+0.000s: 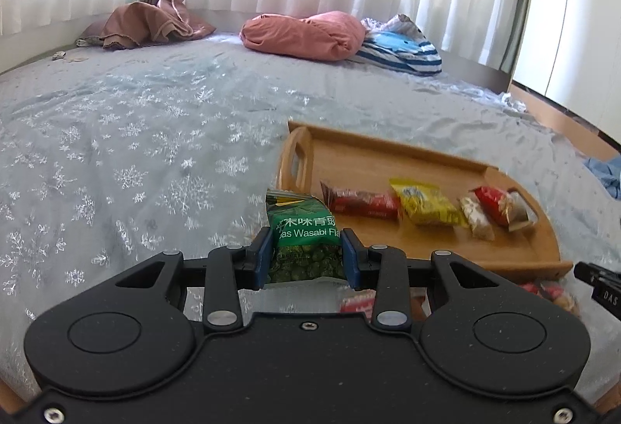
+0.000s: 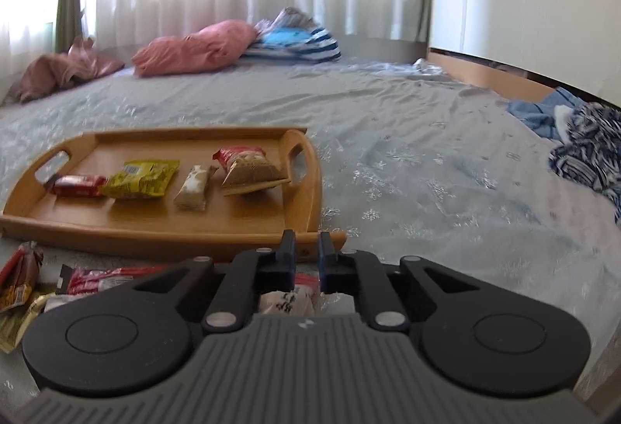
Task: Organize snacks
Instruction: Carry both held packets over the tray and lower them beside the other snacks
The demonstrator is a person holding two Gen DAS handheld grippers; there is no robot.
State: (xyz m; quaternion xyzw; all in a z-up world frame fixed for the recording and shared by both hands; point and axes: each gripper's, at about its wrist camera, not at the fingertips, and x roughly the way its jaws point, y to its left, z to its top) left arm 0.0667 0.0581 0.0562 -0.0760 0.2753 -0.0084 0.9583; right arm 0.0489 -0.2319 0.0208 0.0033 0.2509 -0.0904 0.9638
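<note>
My left gripper (image 1: 304,249) is shut on a green wasabi pea packet (image 1: 300,230) and holds it above the bed, just left of the wooden tray (image 1: 427,152). The tray (image 2: 116,226) holds a red bar (image 2: 77,185), a yellow packet (image 2: 141,178), a beige bar (image 2: 194,187) and a red-and-tan packet (image 2: 248,169) in a row. My right gripper (image 2: 306,249) hovers at the tray's near right corner, its jaws a narrow gap apart with nothing between them. Loose snacks (image 2: 89,278) lie on the bed in front of the tray.
The bed has a pale blue snowflake sheet (image 1: 155,136). Pink pillows (image 1: 302,35) and a striped blue pillow (image 1: 403,47) lie at the far end. Blue clothing (image 2: 582,136) lies at the right. The bed's wooden edge (image 2: 493,78) runs along the right wall.
</note>
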